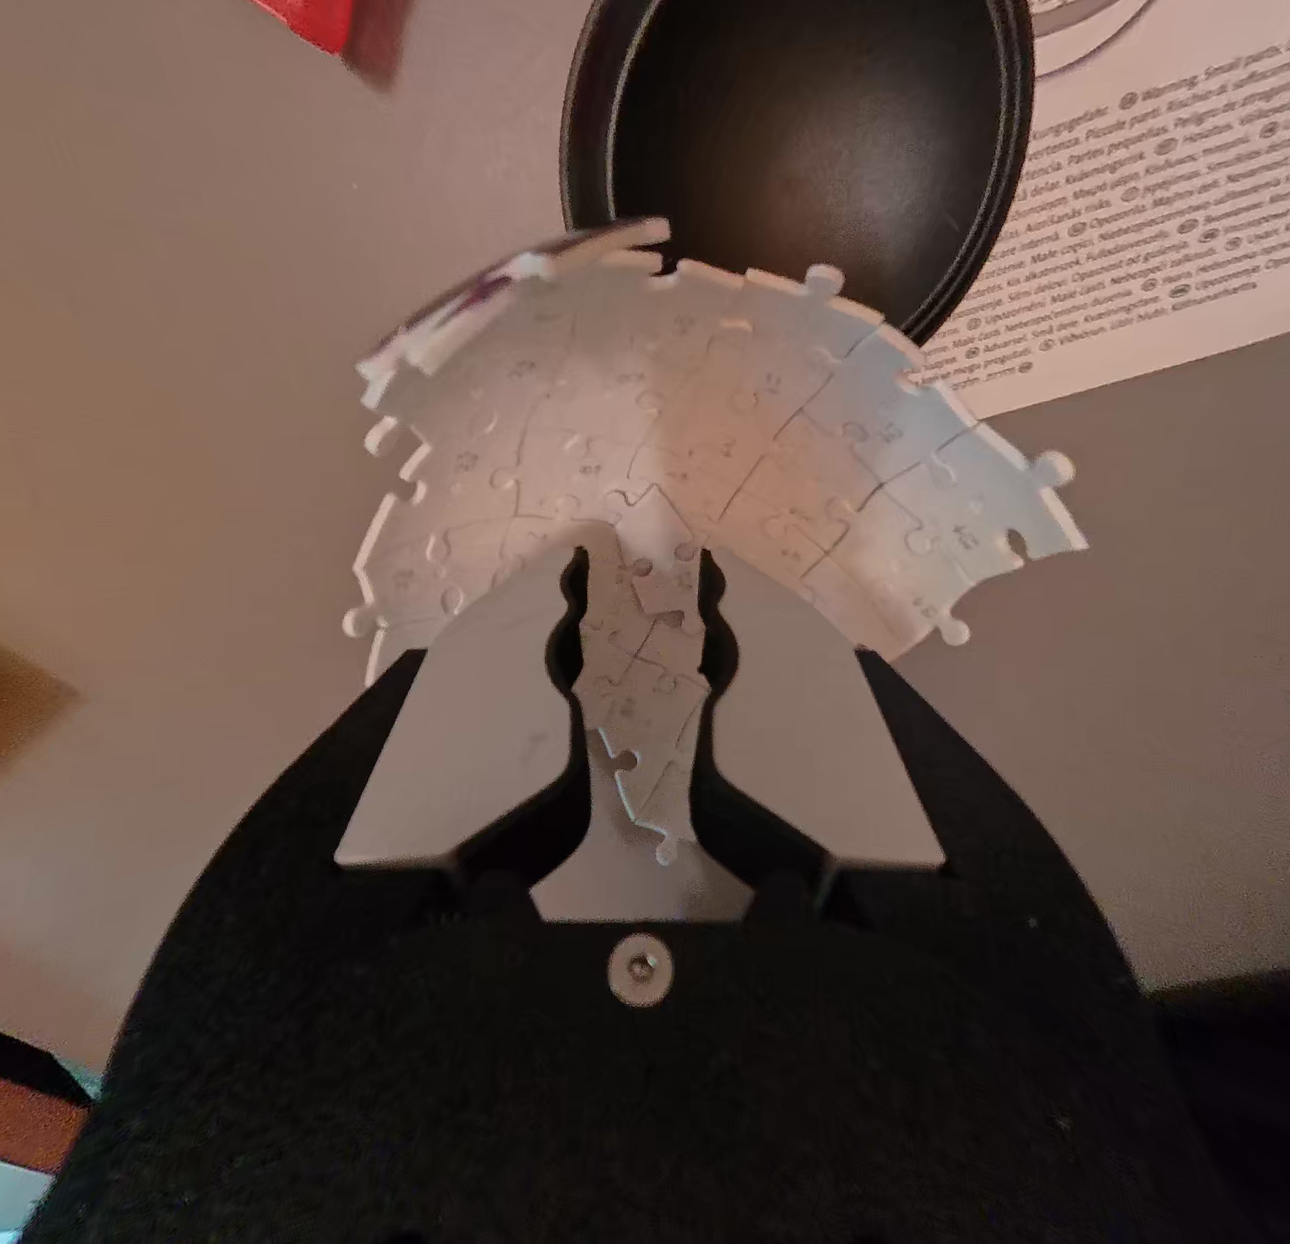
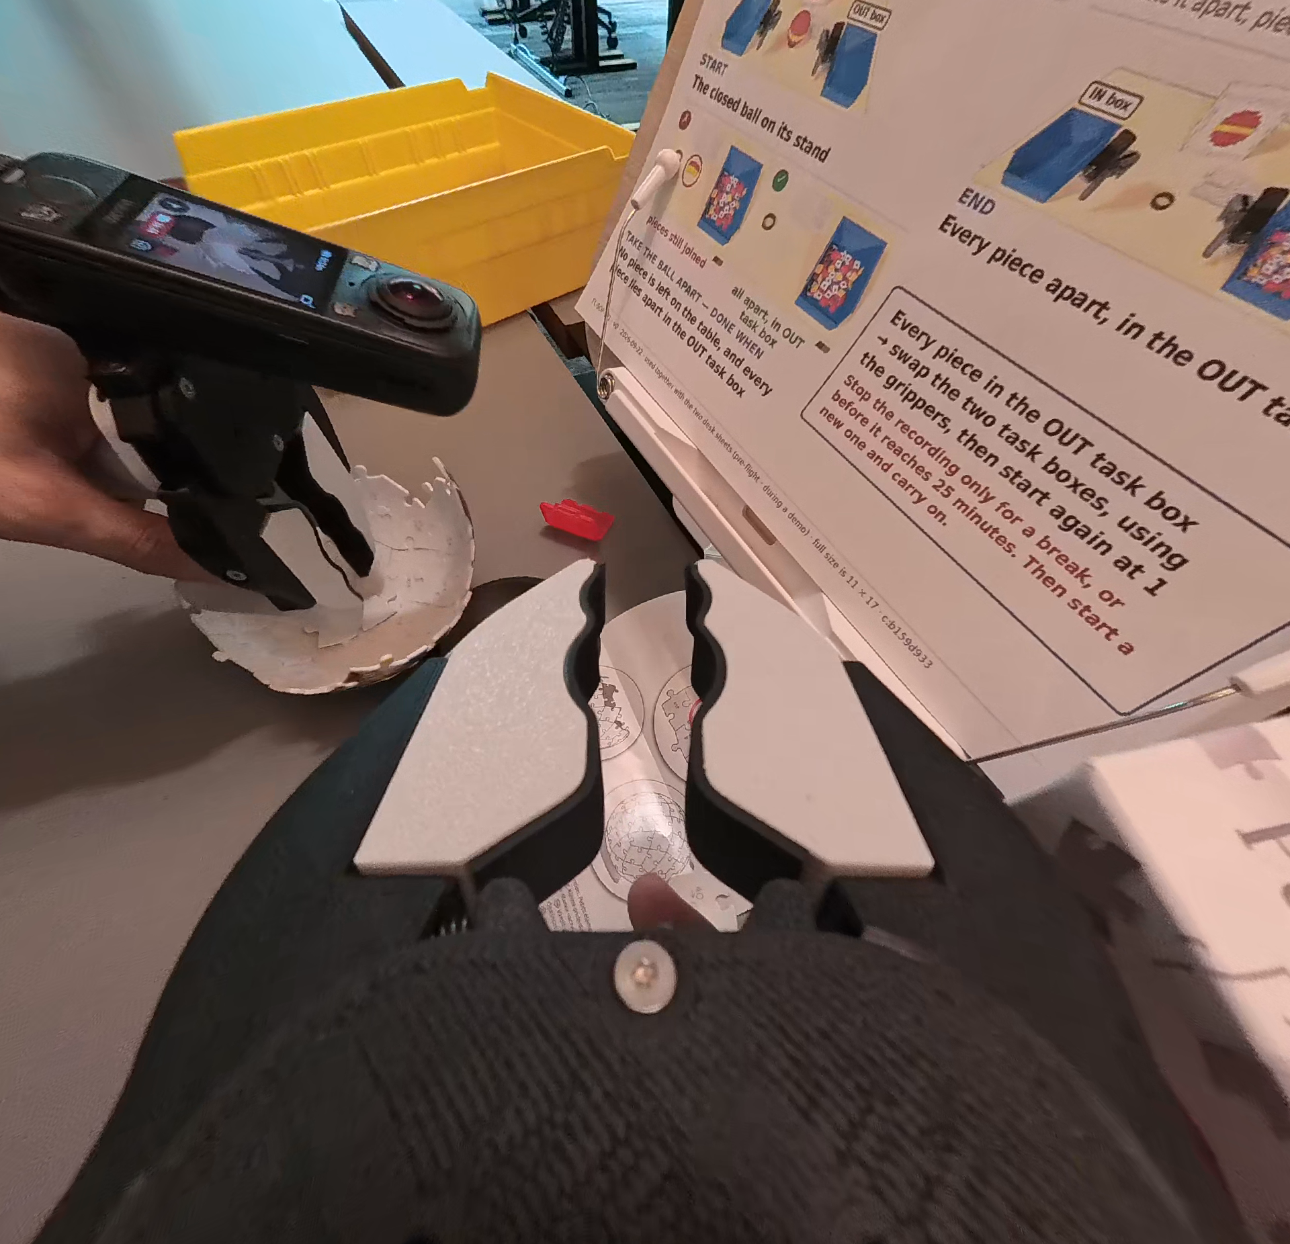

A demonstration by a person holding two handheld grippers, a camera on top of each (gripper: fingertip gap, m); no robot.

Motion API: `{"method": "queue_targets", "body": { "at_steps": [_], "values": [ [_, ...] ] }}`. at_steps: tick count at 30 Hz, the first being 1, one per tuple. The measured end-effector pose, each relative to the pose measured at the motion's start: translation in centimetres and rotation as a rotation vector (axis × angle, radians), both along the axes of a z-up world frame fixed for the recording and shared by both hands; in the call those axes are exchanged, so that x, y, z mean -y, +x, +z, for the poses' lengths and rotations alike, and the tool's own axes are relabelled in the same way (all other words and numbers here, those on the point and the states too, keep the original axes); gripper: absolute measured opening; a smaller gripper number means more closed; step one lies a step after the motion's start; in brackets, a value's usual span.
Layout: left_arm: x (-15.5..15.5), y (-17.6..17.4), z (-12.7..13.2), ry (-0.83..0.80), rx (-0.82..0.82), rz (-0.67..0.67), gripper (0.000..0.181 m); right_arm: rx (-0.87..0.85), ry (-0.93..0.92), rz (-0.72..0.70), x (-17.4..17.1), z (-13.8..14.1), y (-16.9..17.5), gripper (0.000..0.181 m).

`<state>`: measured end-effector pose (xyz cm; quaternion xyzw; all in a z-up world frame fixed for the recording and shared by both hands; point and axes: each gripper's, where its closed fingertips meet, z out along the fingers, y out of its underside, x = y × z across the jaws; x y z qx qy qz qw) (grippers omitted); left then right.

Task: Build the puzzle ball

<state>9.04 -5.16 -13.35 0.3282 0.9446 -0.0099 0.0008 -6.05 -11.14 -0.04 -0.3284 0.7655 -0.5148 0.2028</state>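
Note:
My left gripper [image 1: 642, 561] is shut on the wall of a partly built puzzle ball shell [image 1: 698, 429]. The shell's white inner side, made of several joined pieces, faces the camera. A black round stand [image 1: 803, 129] lies just behind the shell. In the right wrist view the left gripper [image 2: 328, 582] reaches into the bowl-shaped shell [image 2: 419, 582], which sits low over the table, with a hand holding the gripper. My right gripper [image 2: 646, 582] is narrowly open and empty above a printed leaflet [image 2: 642, 757]. A loose red puzzle piece [image 2: 576, 518] lies on the table beyond it.
A yellow bin [image 2: 391, 184] stands at the back. A white instruction board [image 2: 977, 303] leans at the right. A white box [image 2: 1200, 896] sits at the lower right. The leaflet [image 1: 1152, 184] lies beside the stand. A red object [image 1: 314, 3] is at the top left. Between my left fingertips and the loose red puzzle piece [image 2: 576, 518] there is roughly 12 cm.

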Motion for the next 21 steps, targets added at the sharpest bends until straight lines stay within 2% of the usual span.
{"method": "queue_targets", "body": {
  "at_steps": [15,21],
  "values": [
    [0.13,-0.28,-0.73,0.020,-0.004,0.017,0.019,-0.033,0.000,0.012,-0.06,-0.48,0.05,0.024],
    [0.11,-0.34,-0.71,0.010,0.011,-0.039,0.018,-0.033,0.002,0.011,-0.04,-0.57,-0.02,0.025]
  ]
}}
